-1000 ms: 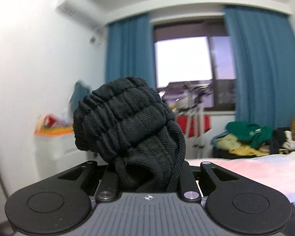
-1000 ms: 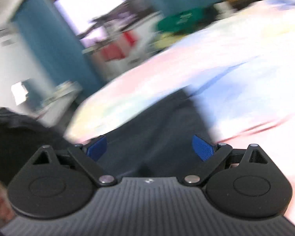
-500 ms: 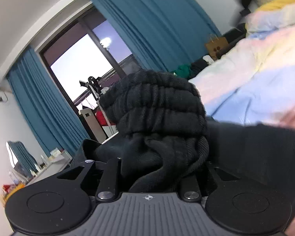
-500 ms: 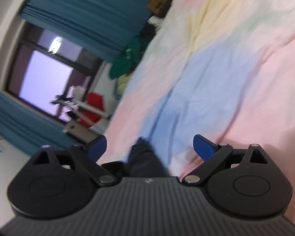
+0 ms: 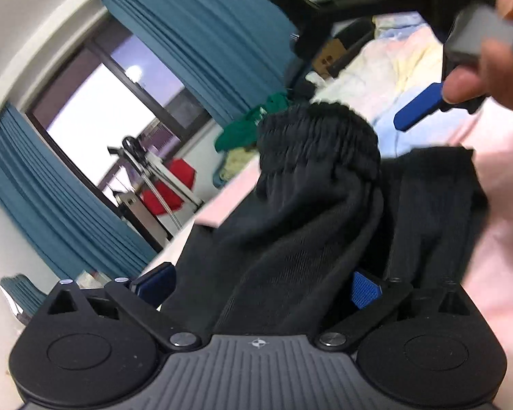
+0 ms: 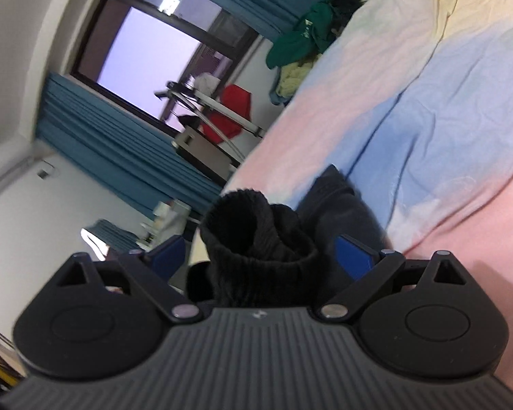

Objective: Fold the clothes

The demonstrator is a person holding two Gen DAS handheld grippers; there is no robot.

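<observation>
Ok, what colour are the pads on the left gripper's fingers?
Blue, on black fingers; the textured right-hand pad shows it best in the left wrist view.

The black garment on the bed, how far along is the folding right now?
Early. Nothing looks folded yet: the black garment lies bunched on the pastel bedsheet, its ribbed cuff standing up. In hand: the left claw is open with the fabric lying loosely between its pads, and the right claw is open around the cuff, not pinching it. Left: flattening it out and making every fold.
</observation>
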